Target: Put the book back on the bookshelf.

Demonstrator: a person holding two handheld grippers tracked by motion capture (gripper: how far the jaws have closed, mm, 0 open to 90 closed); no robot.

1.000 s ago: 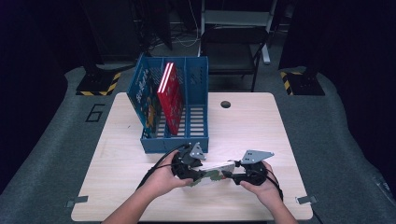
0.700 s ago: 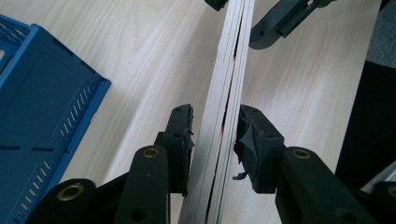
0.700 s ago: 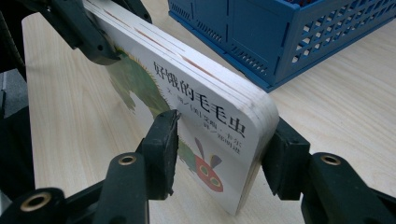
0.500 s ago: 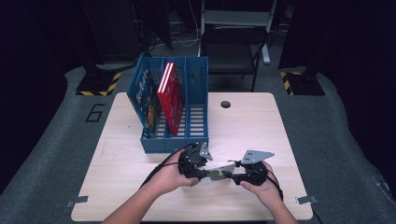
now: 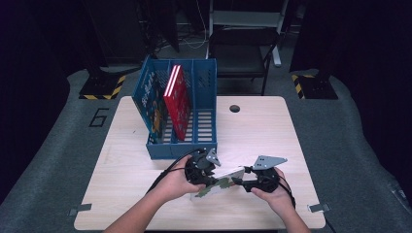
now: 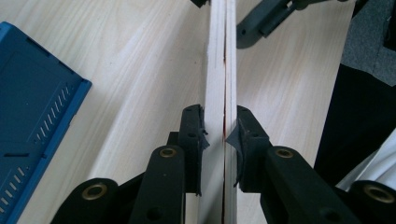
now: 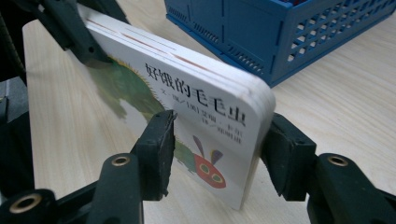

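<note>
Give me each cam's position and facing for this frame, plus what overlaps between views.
High view: fixed above the person's side, looking forward and down on the table; both forearms, left gripper and right gripper show, holding a board book.
Left gripper view: rides the left gripper, looks along the board book's edge, which its jaws have just been closing on.
Right gripper view: rides the right gripper, faces the book's cover; jaws straddle it, the right pad off it.
Shared: book and blue file rack.
</note>
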